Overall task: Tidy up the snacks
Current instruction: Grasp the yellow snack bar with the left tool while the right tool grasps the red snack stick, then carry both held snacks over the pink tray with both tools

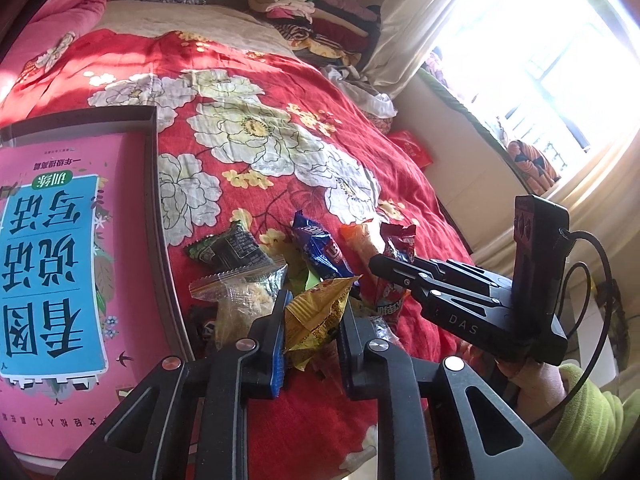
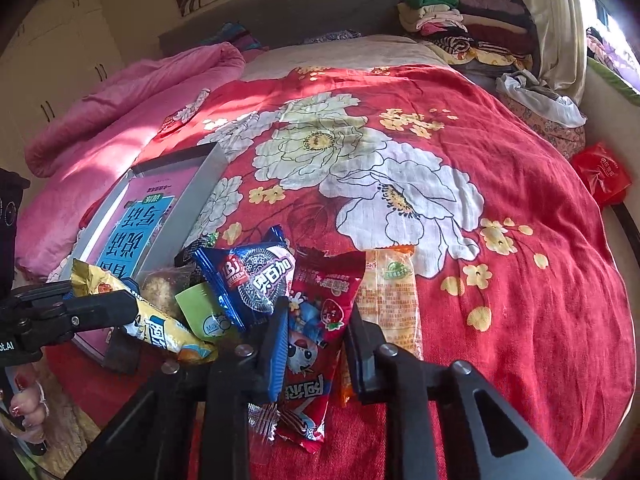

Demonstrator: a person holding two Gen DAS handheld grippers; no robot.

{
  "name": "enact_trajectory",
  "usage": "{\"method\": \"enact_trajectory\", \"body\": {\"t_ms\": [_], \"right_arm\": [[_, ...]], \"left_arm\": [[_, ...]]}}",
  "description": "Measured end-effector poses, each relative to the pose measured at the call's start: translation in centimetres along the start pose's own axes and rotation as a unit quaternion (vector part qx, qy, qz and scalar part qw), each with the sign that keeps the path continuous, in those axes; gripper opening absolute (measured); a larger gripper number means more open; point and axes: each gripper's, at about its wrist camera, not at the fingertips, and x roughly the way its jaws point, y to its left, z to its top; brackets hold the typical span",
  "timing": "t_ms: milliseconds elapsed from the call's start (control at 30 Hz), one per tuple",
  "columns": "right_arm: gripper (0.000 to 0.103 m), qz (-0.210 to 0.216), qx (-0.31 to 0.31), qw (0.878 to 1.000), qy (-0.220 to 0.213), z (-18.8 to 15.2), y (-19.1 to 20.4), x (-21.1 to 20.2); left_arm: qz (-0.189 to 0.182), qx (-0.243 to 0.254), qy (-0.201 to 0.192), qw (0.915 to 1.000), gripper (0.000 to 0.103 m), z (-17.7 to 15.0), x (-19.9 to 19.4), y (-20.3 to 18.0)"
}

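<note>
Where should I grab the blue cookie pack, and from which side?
Grip the blue cookie pack by its crimped top end, coming from above on the far side. That flat seal sticks up clear, while its lower end is crowded by the right gripper and red pack.

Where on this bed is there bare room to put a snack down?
Free: the wide flowered red blanket beyond the snack pile, toward the folded clothes. Crowded: the near edge, where packets overlap beside the tray, which a pink book fills.
</note>
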Motion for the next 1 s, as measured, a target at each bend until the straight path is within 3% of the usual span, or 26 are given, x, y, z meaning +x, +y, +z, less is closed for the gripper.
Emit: {"method": "enact_trajectory", "body": {"t_ms": [367,600,1000], "right_arm": [[0.021,0.028,0.048,0.997,-0.061,0.4,-1.6,-3.0],[0.021,0.021,0.053,0.992,-0.111,0.9,-2.1,-5.3],[0.021,-0.011,0.043,0.988,-0.148,1.1,-2.2,-7.4]], "left_arm": [[-0.015,0.004,-0.037,0.9992,0.019,0.4,-2.4,-0.5],[-0.017,-0.009,-0.066,0.9976,0.019,0.9,-4.5,0.2],[-0.005,-0.032,-0.090,0.9954,0.019,1.3,-6.7,1.8]]}}
